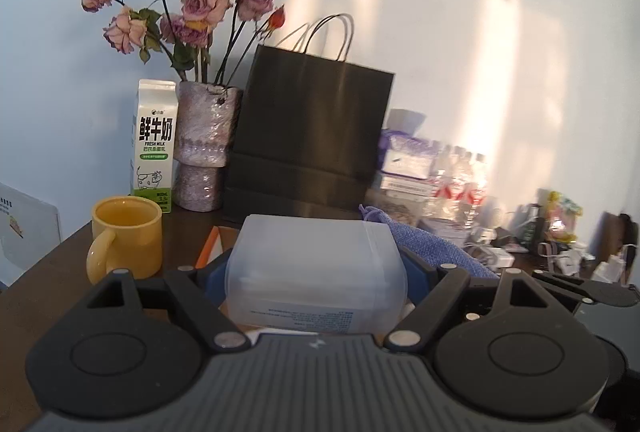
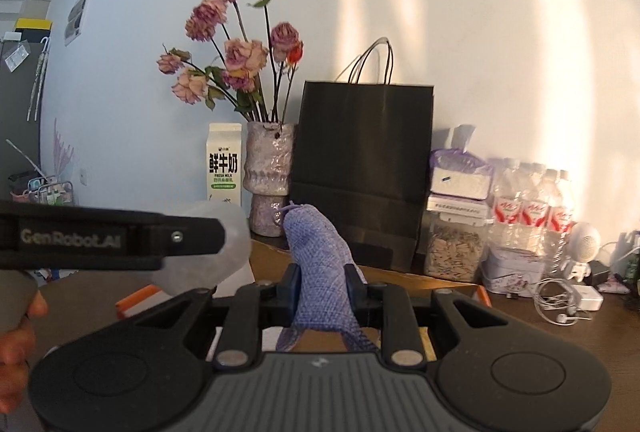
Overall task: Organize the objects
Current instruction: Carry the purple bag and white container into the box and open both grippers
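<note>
While the left claw [image 1: 316,272] gripped a translucent plastic box [image 1: 314,268] above the surface [image 1: 48,272], the right claw [image 2: 322,292] pinched a purple woven pouch [image 2: 320,264]. Behind stood a vase [image 1: 204,144] holding dried roses [image 1: 192,4], a milk carton [image 1: 154,144], a yellow mug [image 1: 128,232] and a black paper bag [image 1: 312,128].

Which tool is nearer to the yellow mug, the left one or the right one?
Left. The left tool, holding the translucent box, is just right of the yellow mug; the right tool, with the purple pouch, is farther right.

Translucent box [image 1: 316,264] hides the left fingers' tips.
</note>
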The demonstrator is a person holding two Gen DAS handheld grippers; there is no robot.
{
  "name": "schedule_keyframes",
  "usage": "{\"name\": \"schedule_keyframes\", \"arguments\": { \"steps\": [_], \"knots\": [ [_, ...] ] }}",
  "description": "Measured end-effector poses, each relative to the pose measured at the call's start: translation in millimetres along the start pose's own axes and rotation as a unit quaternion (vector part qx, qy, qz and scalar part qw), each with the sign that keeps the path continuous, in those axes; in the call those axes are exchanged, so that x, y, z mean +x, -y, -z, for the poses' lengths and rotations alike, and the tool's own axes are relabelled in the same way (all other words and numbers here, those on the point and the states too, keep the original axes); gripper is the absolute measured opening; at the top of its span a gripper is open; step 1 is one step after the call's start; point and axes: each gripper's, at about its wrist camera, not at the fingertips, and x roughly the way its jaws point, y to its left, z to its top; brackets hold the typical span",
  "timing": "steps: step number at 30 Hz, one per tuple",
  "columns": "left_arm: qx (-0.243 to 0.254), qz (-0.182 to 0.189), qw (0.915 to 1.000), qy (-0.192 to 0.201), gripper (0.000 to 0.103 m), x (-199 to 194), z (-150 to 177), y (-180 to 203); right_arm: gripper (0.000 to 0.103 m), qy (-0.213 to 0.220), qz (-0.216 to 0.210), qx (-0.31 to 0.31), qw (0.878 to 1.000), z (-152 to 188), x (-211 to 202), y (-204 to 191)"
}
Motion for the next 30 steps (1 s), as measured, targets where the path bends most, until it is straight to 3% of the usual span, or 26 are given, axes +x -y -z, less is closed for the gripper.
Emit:
{"name": "schedule_keyframes", "arguments": {
  "steps": [8,17,18,19,20,22,30],
  "knots": [
    [-0.008,-0.029,0.9993,-0.020,0.083,47,8,-16,0.021,-0.043,-0.001,0.017,0.999,11,53,11],
    [-0.004,-0.019,0.9991,-0.037,0.084,57,17,-21,0.022,-0.065,0.009,0.011,0.998,21,60,11],
    [-0.007,-0.019,0.9991,-0.037,0.089,57,18,-21,0.026,-0.069,0.010,0.009,0.998,21,61,11],
    [-0.007,-0.021,0.9991,-0.036,0.103,56,18,-21,0.042,-0.074,0.011,0.008,0.997,21,62,10],
    [-0.005,-0.025,0.9991,-0.035,0.103,55,19,-21,0.071,-0.079,0.014,0.008,0.997,22,63,10],
    [0.000,-0.031,0.9990,-0.032,0.103,54,19,-20,0.103,-0.089,0.022,0.009,0.996,24,65,9],
    [-0.001,-0.034,0.9985,-0.043,0.103,55,20,-20,0.103,-0.096,0.025,0.017,0.995,25,65,10]
  ]
}}
